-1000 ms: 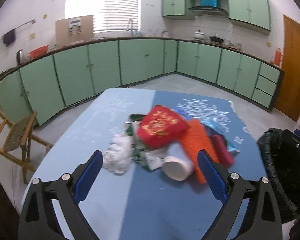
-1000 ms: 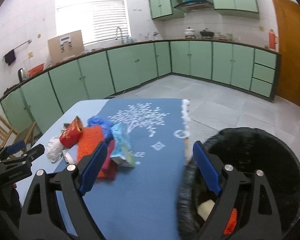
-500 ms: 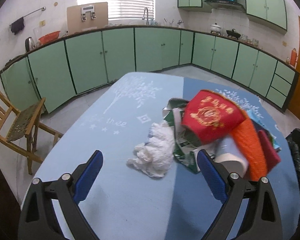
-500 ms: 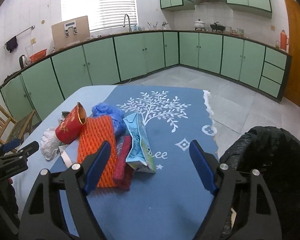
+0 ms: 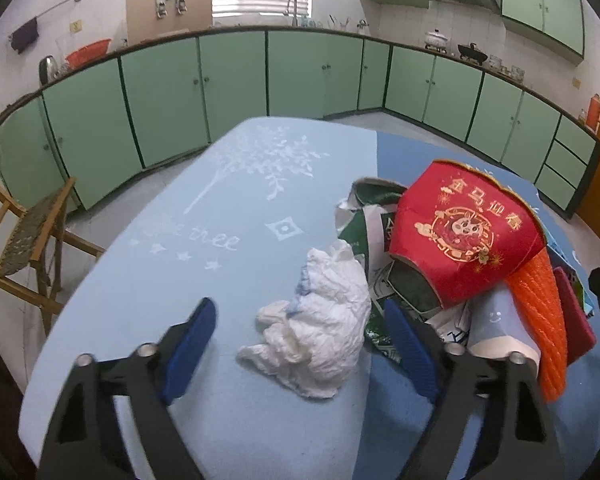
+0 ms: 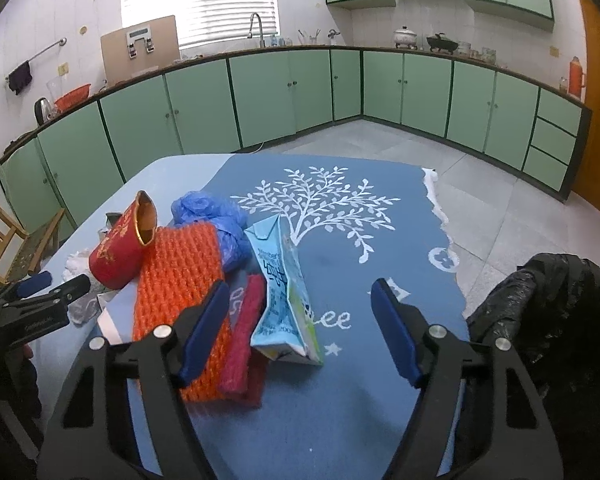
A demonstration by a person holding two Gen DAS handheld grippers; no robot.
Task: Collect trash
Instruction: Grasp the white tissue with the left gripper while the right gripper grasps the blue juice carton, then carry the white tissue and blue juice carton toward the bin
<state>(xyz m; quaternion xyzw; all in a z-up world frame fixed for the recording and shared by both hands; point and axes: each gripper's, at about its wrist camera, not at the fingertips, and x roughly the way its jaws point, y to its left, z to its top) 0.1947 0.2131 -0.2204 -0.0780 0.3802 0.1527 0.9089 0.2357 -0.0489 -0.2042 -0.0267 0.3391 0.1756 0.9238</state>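
Trash pile sits mid-table on the blue cloth (image 6: pixel 340 420). My left view has the crumpled white tissue wad (image 5: pixel 320 332) nearest, lying between the blue pads of my left tongs (image 5: pixel 300 340) but not touched by either; jaws are open and have just been closing in. Behind it: red paper cup (image 5: pixel 464 236) on its side, green-and-white wrapper (image 5: pixel 364 236) under it, orange knit piece (image 5: pixel 540 320), a pale blue cup (image 5: pixel 496 328) partly under the red one. My right view shows what the left can't: blue plastic bag (image 6: pixel 212 216), light blue drink carton (image 6: pixel 284 292) tilted on its side, dark red strip (image 6: pixel 244 340) beside the orange knit, and the black bin bag (image 6: pixel 548 320) off the table's right edge. My right tongs (image 6: pixel 300 332) are open too, also just been narrowing, carton in line between the pads with no contact visible. Left tongs show up at the left edge of the right view. Tissue is mostly hidden behind the red cup from the right side; bin's inside isn't visible; carton print too small to read. Versus a second ago: both views sit lower and closer to the pile, left view has swung from cup-centred to tissue-centred, right view has swung off the bin onto the carton.
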